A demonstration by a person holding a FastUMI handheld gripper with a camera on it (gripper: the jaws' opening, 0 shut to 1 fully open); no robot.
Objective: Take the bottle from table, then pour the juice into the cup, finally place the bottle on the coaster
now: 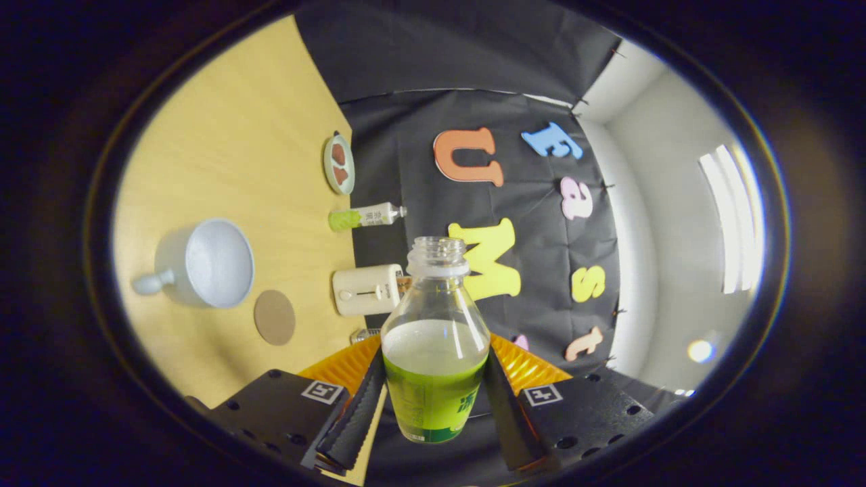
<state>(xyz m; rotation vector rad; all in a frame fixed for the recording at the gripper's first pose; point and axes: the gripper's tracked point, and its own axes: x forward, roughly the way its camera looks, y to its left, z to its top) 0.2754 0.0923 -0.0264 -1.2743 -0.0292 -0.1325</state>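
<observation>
My gripper (434, 358) is shut on a clear bottle (435, 318), with both fingers pressing the sides of its green label. The bottle has no cap, and pale juice fills it to just above the label. My view is rolled, so the wooden table (237, 135) lies to the left of the fingers. On it, left of the bottle, stands a white cup (210, 264) with its handle pointing away from the bottle. A round brown coaster (274, 317) lies between the cup and my left finger. The bottle's mouth is apart from the cup.
A cream toaster-like box (365, 291), a white tube with a green cap (369, 217) and a small plate with reddish pieces (338, 164) line the table's back edge against the black cloth wall. A white room wall lies beyond.
</observation>
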